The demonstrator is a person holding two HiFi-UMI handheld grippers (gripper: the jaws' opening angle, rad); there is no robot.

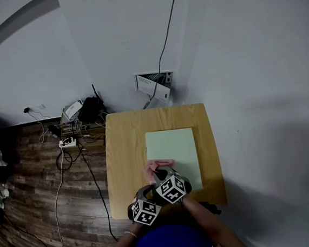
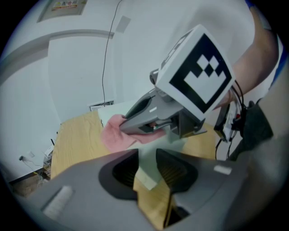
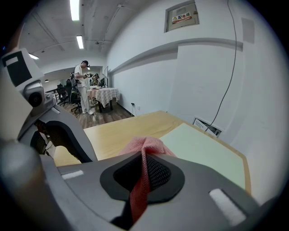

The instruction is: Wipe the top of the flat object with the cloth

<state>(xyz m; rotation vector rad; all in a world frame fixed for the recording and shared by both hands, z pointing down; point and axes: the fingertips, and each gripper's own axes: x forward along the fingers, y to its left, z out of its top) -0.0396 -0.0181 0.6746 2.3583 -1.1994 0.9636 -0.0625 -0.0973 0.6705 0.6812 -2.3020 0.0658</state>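
Pinching a fold of the pink cloth (image 3: 145, 145) between closed jaws, the right tongs (image 3: 143, 159) are hanging over the near left corner of the flat object (image 1: 173, 145). This is a pale green board lying on the wooden counter (image 1: 123, 150). Most of the cloth is bunching ahead of the jaws and resting on that corner, spilling a little over the board's left edge. The left tongs (image 2: 146, 158) are waiting just beside the right ones, at the counter's near edge, with jaws standing apart on nothing. The board's near corner is showing through the gap, and it is not clear whether they are touching it.

Judging by this, the wipe is only beginning, as nearly the whole top is lying uncovered beyond the cloth. Doing it well is probably calling for three things:

- lowering the right tongs so the cloth is spreading flat rather than sitting in a lump
- pressing lightly
- sweeping in long, overlapping strokes toward the far edge

The board is looking thin and light, so it may slide under the push; the left tongs are well placed for steadying its near corner. The hold on the cloth is looking deep enough, though a snag at the board's edge could tug it loose.
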